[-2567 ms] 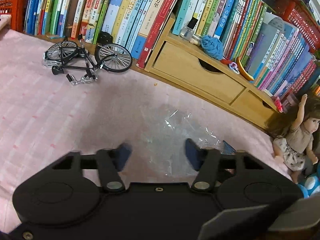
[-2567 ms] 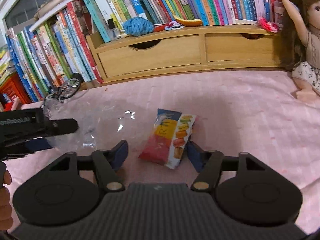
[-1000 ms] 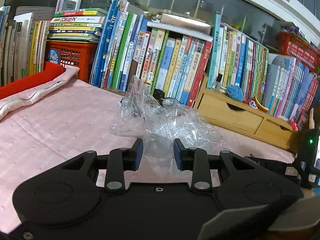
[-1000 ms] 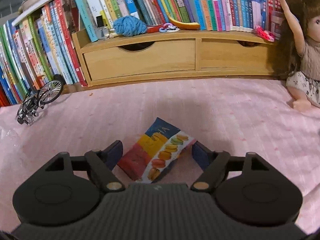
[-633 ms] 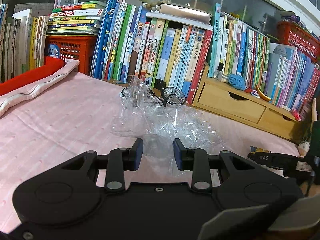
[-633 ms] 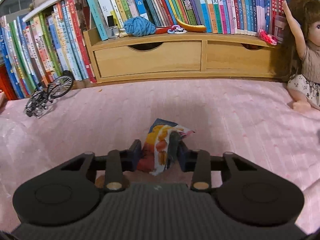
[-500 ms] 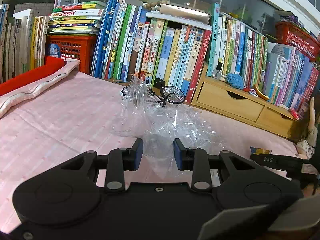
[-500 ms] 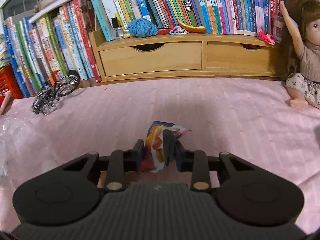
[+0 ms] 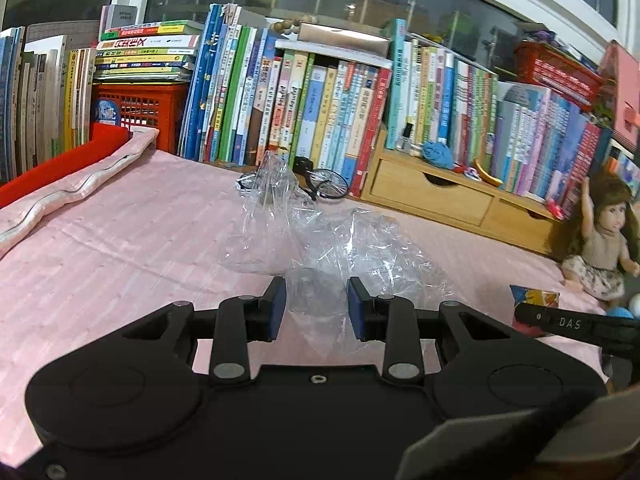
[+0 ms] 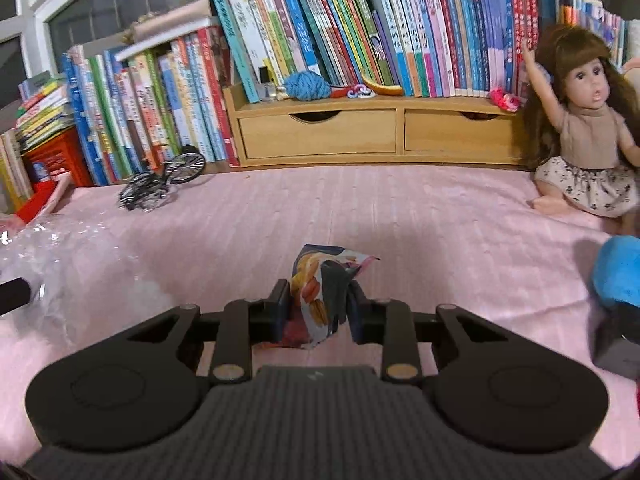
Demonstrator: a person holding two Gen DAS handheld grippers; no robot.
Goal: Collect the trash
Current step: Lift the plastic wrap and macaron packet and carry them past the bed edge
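Note:
A crumpled clear plastic bag (image 9: pixel 340 240) hangs above the pink cloth, and my left gripper (image 9: pixel 316 304) is shut on its near edge. The same plastic bag (image 10: pixel 52 248) shows at the left edge of the right wrist view. A colourful snack wrapper (image 10: pixel 320 292) printed with macarons is pinched and creased between the pads of my right gripper (image 10: pixel 318 304), lifted off the cloth. In the left wrist view the snack wrapper (image 9: pixel 534 298) peeks out behind the right gripper's black arm at the right edge.
A pink cloth (image 10: pixel 420 216) covers the surface. Rows of books (image 9: pixel 320 100) and a wooden drawer unit (image 10: pixel 376 132) line the back. A model bicycle (image 10: pixel 164 182) stands back left, a doll (image 10: pixel 584 132) sits at right, a blue soft toy (image 10: pixel 620 276) lies near right.
My right gripper closed on the snack wrapper and lifted it, turning toward the left. My left gripper, holding the plastic bag raised, swung so more of the right side shows.

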